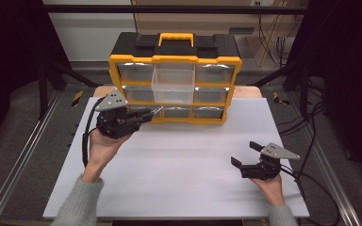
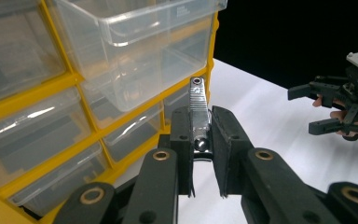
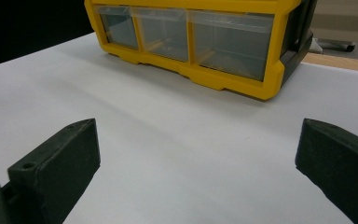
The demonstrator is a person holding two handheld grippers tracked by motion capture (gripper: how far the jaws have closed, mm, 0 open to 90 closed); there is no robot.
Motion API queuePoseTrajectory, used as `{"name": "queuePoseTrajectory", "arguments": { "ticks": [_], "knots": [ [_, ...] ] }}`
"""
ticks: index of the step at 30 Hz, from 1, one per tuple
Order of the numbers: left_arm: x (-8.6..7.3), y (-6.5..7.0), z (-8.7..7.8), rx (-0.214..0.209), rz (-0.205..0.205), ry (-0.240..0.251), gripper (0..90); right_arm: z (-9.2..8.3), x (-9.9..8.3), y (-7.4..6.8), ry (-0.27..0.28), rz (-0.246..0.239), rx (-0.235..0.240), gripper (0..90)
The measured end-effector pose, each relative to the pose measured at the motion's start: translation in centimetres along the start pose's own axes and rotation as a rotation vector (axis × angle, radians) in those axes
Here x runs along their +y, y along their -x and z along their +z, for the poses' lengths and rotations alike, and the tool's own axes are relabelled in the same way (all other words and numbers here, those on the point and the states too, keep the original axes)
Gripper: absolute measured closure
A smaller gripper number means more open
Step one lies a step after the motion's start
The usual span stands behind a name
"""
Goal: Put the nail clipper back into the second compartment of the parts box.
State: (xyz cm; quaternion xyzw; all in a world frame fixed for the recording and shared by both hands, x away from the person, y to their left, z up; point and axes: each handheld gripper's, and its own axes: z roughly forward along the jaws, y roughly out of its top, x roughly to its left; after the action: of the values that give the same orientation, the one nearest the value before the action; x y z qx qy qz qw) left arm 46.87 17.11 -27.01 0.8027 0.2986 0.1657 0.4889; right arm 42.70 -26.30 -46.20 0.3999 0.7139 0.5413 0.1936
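The left gripper [image 2: 200, 140] was pinching a small metal nail clipper [image 2: 198, 116] between its pads, the jaws pressed flat against the clipper's sides. The clipper's long axis ran straight out along the jaws, its free end with the small hole pointing toward 12 o'clock in the left gripper view. Just beyond that tip, at about 11 o'clock, stood the pulled-out clear drawer [image 2: 135, 46] of the yellow organizer [image 2: 37, 91]; its open top sat higher than the clipper, so by my reading the coming move turned on lifting the tip over the drawer's front wall.

In the high view the left gripper [image 1: 146, 115] was held above the bench [image 1: 184, 160] at the organizer's lower left corner, with the clipper [image 1: 156, 111] aimed toward 2 o'clock and the open drawer [image 1: 173, 84] lying in that same direction, near but apart. The left hand was by far the nearer one to the drawer.

The right gripper [image 1: 245, 154] rested low at about 4 o'clock on the bench, well apart from the organizer [image 1: 174, 61], its jaws spread wide with nothing between them.
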Motion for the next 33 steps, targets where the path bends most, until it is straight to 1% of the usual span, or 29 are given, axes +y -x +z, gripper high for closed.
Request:
{"name": "queuePoseTrajectory", "arguments": {
  "ticks": [12,21,27,30,33],
  "knots": [
    [1.4,0.0,-0.2,-0.001,0.005,0.013,78.9,0.0,0.0,0.0,-0.002,0.000,-0.003,0.5],
    [2.8,0.2,-0.1,0.000,0.016,0.024,78.9,0.0,0.0,0.0,-0.002,0.001,-0.002,0.5],
    [3.8,0.2,0.0,0.001,0.018,0.031,78.9,0.0,0.0,0.0,-0.004,0.001,-0.002,0.5],
    [4.5,0.2,0.1,0.002,0.018,0.036,78.9,0.0,0.0,0.0,-0.003,-0.001,-0.002,0.5],
    [4.8,0.2,0.1,0.001,0.017,0.038,78.9,0.0,0.0,0.0,-0.004,0.001,-0.001,0.5]
  ]
}}
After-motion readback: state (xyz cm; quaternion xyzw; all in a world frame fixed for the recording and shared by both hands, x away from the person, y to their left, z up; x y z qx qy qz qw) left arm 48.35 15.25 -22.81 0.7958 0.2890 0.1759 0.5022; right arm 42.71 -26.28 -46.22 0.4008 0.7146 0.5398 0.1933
